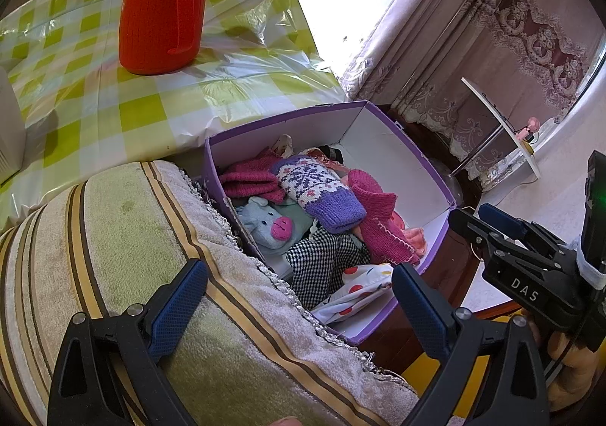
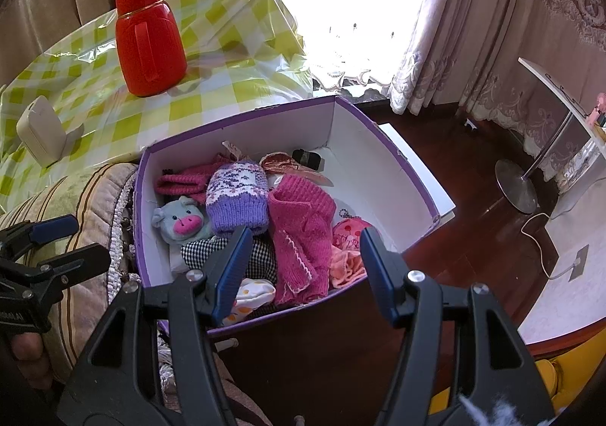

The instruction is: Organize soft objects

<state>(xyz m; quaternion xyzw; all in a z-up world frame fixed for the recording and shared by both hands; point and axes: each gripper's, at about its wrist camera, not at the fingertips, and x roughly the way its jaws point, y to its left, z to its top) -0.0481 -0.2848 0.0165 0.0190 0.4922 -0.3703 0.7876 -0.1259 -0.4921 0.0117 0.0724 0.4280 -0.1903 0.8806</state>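
Both tools apart, gripping nothing: left tool over striped green towel-covered cushion, right tool above purple cardboard box holding knitted clothes.

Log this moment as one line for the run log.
left gripper: open, empty | right gripper: open, empty | box: full of soft items | pig toy: in box | stage: nothing grasped

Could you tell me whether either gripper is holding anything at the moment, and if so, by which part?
Nothing is held. The left gripper and right gripper both stand open, above the box.
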